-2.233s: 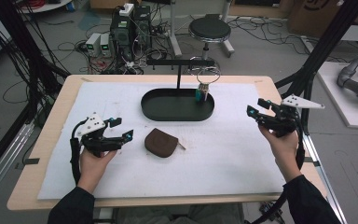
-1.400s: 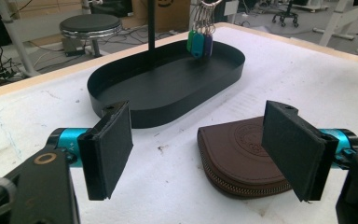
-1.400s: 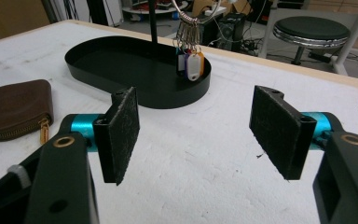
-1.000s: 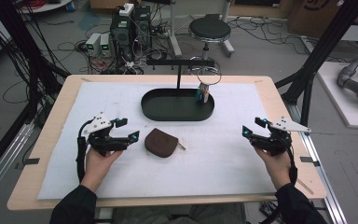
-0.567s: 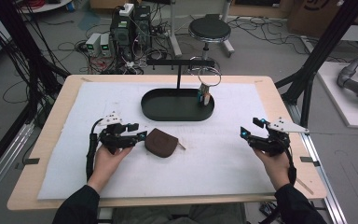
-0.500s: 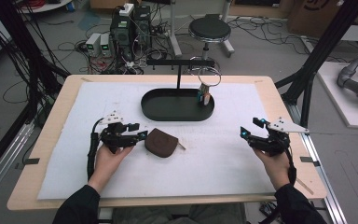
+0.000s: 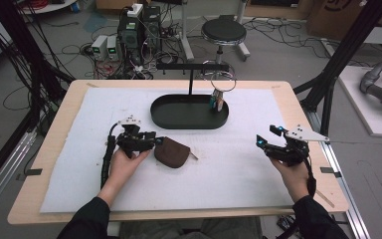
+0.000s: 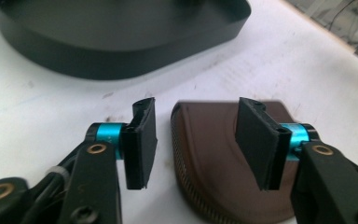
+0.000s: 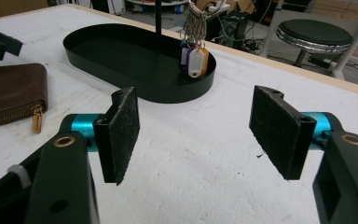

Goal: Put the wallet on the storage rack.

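The brown zip pouch (image 8: 223, 158) lies flat on the white surface (image 7: 238, 164), just before the black tray (image 7: 189, 112). Our left gripper (image 8: 196, 140) fingers straddle its corner, closing but not yet pressing; we should seat deeper first. Right gripper (image 9: 205, 135) fingers stand apart.

From my remote seat, the white mat (image 7: 229, 164) lies bare between the brown pouch (image 7: 172, 152) and my right gripper (image 7: 266, 144), a broad lane for either hand. At the far middle of the bench (image 7: 298, 107) the black oval tray (image 7: 189, 119) and its post (image 7: 191, 82) with hanging keys (image 7: 218, 99) block a straight reach. My left gripper (image 7: 154, 141), jaws just narrowing, straddles the pouch's near corner in the left gripper view, one pad on bare mat, the other over leather, with room either side.
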Available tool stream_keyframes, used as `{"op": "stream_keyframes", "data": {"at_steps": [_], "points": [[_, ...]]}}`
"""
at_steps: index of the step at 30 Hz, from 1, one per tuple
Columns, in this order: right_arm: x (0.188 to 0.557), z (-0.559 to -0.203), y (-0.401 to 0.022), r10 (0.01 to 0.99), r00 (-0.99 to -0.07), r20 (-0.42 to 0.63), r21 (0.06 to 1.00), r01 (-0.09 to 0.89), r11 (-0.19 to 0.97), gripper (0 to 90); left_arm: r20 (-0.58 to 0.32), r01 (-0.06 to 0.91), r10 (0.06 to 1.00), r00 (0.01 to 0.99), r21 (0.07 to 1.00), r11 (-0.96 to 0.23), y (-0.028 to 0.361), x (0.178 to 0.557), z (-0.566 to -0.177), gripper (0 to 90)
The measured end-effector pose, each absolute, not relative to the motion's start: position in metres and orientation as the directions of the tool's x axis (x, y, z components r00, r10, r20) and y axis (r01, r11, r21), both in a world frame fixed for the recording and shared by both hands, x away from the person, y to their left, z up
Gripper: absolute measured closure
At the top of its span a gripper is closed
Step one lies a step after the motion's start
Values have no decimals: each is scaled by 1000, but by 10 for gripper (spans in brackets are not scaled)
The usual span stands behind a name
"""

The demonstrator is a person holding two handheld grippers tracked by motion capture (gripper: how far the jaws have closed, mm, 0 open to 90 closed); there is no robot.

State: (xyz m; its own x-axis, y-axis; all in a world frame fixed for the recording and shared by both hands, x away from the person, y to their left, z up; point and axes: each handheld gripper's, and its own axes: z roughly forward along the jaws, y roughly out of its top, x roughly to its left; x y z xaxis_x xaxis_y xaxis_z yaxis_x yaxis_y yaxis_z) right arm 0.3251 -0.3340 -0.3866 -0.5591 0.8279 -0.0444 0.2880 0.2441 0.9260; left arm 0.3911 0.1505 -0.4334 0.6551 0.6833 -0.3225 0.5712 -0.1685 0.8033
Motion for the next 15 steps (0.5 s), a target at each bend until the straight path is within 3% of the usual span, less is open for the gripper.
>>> {"op": "stream_keyframes", "data": {"at_steps": [11,15], "points": [[326,-388,-333,822,-567,-61,922,284,264,343,-361,639,695,622,747,-184,146,404,-440,577],[327,-388,-332,817,-575,-55,920,289,265,343,-429,664,653,624,732,-153,150,405,-444,666]]}}
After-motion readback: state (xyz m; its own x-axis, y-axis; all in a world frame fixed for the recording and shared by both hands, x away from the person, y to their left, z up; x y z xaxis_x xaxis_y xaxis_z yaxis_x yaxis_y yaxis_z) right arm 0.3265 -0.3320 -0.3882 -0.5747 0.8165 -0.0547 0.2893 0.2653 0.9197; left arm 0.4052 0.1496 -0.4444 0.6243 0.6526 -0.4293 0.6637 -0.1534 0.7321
